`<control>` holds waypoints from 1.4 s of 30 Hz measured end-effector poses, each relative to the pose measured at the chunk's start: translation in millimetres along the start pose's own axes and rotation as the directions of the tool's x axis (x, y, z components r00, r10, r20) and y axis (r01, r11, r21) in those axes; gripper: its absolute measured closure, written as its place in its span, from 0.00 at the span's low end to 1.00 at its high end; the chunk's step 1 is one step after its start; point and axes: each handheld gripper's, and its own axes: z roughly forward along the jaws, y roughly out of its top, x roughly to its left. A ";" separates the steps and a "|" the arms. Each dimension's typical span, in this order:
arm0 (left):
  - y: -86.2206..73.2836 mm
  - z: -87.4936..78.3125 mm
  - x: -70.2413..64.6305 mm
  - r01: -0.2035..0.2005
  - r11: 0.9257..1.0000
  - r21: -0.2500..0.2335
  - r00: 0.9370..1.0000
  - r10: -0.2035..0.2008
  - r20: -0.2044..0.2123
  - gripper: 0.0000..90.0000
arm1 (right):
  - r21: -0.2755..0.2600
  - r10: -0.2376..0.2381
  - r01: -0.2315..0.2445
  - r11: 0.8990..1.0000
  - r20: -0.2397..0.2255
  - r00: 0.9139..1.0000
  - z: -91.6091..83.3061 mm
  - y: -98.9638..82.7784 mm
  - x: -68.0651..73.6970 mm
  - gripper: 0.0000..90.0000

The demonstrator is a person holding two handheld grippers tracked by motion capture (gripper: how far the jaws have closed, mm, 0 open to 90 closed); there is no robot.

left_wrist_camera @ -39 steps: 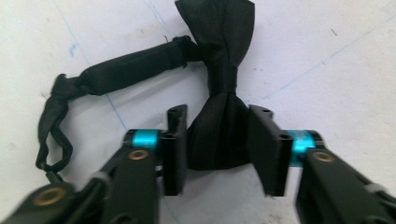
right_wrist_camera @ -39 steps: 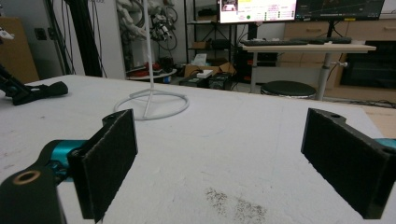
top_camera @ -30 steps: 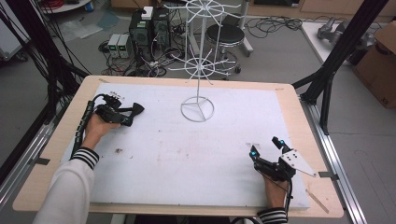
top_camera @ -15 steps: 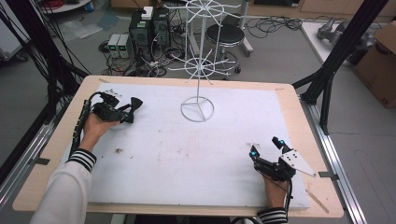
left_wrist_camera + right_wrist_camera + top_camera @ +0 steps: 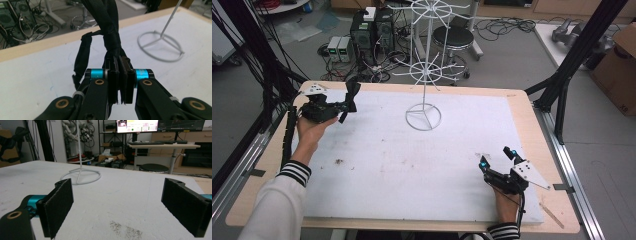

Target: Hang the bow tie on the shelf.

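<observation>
Left hand-held gripper (image 5: 347, 102) held up over the far-left corner of the table (image 5: 517, 107), above the edge of the white mat (image 5: 412, 165); jaws clamped tight on a black strap (image 5: 111, 30), seen close in the left gripper view, where the strap runs up and out of the top of the picture and a loop of it hangs down to the left of the jaws. In the high view the strap shows as a dark twisted bit at the jaw tips. Person's left hand (image 5: 309, 131) under the gripper, striped cuff (image 5: 294, 171) and white sleeve below it. Right hand-held gripper (image 5: 497, 162) low at the near-right part of the mat, jaws spread wide with nothing between them; right gripper view shows the two black pads (image 5: 58, 207) well apart and bare mat between. White wire rack (image 5: 424, 70) stands upright at the far middle of the mat on a round ring base, well apart from both grippers. Faint dark specks on the mat, left of centre. Floor beyond the far edge: computer boxes, cables, a black stool (image 5: 454, 35)
</observation>
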 end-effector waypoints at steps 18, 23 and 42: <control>38.1 -8.4 -28.5 -0.012 0.988 -0.151 0.998 0.020 0.055 0.96 | 0.000 0.000 0.000 1.000 0.000 1.000 0.0 0.0 0.0 0.11; 55.8 -7.7 -41.1 -0.021 0.983 -0.184 0.997 0.034 0.069 0.96 | 0.000 0.001 -0.001 1.000 -0.001 1.000 0.0 0.0 -0.2 0.11; 78.1 4.3 -63.3 -0.045 0.978 -0.203 0.995 0.063 0.082 0.96 | 0.001 0.001 -0.001 1.000 -0.001 1.000 0.0 0.0 -0.1 0.11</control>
